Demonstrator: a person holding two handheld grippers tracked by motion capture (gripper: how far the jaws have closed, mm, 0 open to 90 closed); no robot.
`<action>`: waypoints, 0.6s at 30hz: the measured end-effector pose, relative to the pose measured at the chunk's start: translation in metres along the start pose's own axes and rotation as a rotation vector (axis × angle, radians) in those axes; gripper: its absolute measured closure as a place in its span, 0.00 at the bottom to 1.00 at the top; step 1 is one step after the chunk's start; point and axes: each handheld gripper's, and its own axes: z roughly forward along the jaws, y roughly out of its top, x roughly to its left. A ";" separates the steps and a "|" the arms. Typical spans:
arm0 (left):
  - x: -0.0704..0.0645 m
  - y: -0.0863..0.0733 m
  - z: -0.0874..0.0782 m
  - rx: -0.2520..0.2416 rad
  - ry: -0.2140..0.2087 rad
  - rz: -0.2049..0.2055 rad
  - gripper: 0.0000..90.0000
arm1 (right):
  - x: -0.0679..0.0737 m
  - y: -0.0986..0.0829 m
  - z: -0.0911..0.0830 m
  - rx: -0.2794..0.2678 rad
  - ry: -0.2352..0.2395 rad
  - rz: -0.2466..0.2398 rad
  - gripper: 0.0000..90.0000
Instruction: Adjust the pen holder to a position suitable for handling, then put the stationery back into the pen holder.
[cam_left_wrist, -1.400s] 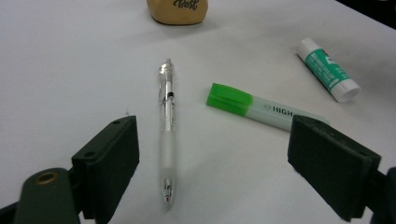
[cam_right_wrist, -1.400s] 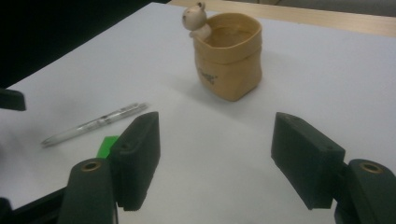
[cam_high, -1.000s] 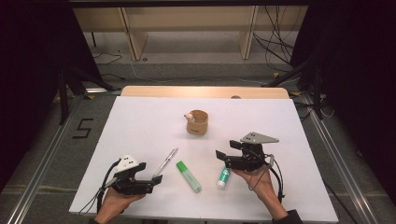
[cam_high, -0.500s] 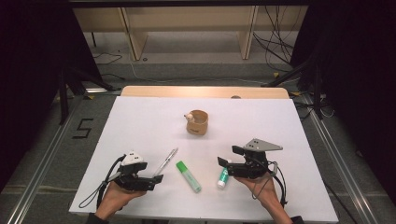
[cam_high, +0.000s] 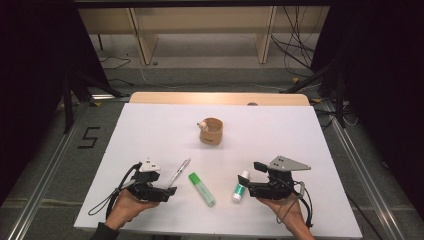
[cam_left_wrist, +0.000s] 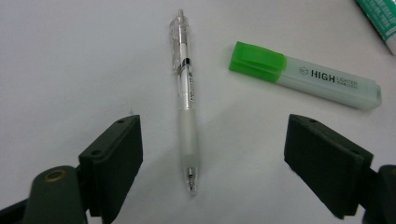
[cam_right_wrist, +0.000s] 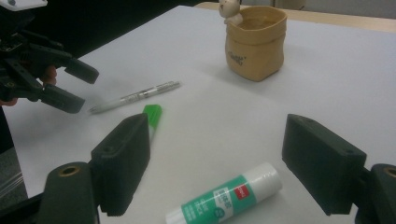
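Tongs: left (cam_left_wrist: 212, 154) wide astride slim clear pen (cam_left_wrist: 185, 95), right (cam_right_wrist: 217, 158) wide over cylindrical glue stick (cam_right_wrist: 224, 199).

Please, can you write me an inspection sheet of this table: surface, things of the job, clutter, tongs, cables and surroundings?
Surface: white table top, flat, no spills seen.
Job's things: clear pen lying between the left tongs' jaws, untouched; glue stick lying between the right tongs' jaws, untouched.
Clutter: green highlighter lying between pen and glue stick; tan cup upright farther back, a small figure on its rim.
Grippers: left tongs open, low over the pen; right tongs open, beside the glue stick.
Cables: one trails from each tongs; more lie on the floor behind.
Surroundings: wooden shelf frame behind, dark sides, a "5" marked on the floor.
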 end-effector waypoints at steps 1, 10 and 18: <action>0.000 0.001 0.001 0.007 0.005 0.006 0.23 | 0.000 -0.001 -0.002 0.002 -0.001 0.001 0.27; 0.002 0.006 0.005 0.054 -0.006 0.020 0.30 | 0.000 -0.010 -0.008 0.010 -0.008 0.002 0.27; 0.005 0.010 0.009 0.103 0.006 0.030 0.37 | 0.002 -0.013 -0.014 0.009 0.000 0.002 0.27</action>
